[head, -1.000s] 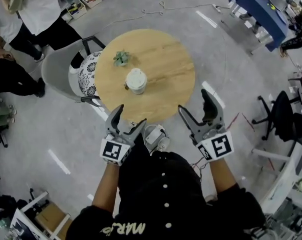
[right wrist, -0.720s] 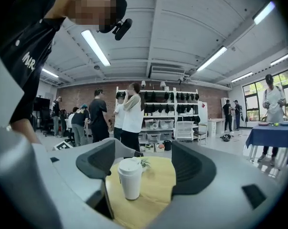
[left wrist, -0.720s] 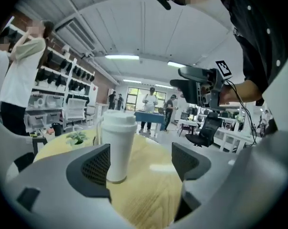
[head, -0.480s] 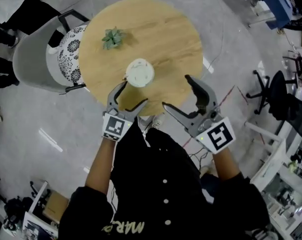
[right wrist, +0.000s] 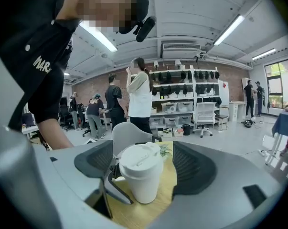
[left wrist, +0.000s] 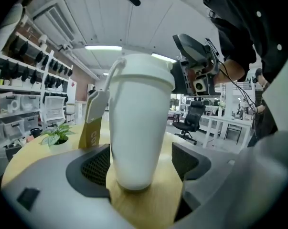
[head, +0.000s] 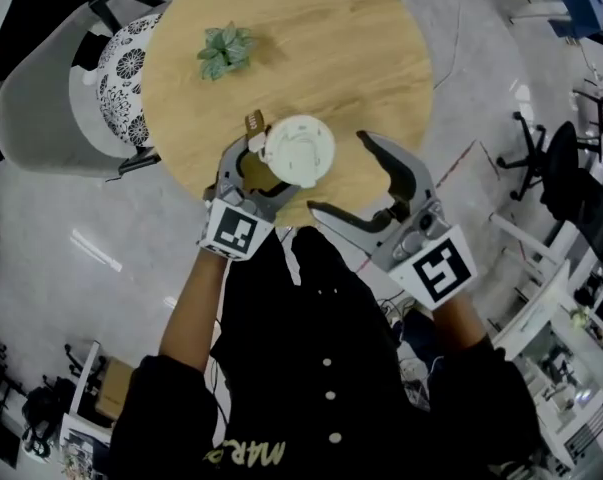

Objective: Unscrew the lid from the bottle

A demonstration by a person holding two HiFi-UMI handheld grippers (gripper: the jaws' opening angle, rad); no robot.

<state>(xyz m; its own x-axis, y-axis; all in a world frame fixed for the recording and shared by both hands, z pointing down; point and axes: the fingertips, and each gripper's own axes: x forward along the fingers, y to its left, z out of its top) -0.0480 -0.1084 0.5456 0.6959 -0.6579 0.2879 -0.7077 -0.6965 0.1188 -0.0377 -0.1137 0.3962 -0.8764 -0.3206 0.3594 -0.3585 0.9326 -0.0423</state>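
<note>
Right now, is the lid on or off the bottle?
On. The white lid caps the upright bottle in both gripper views.

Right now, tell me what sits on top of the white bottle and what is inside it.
A white lid sits on the bottle, in place, with a brown tag hanging beside it. The contents cannot be seen: lid and opaque wall cover them.

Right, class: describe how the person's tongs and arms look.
The left tongs and right tongs are grey, each with two curved fingers lined with dark mesh pads and a white cube bearing black square markers. The right tongs' jaws have just been opening, nothing between them. The person wears a black top with white buttons; its sleeves leave the forearms bare.
</note>
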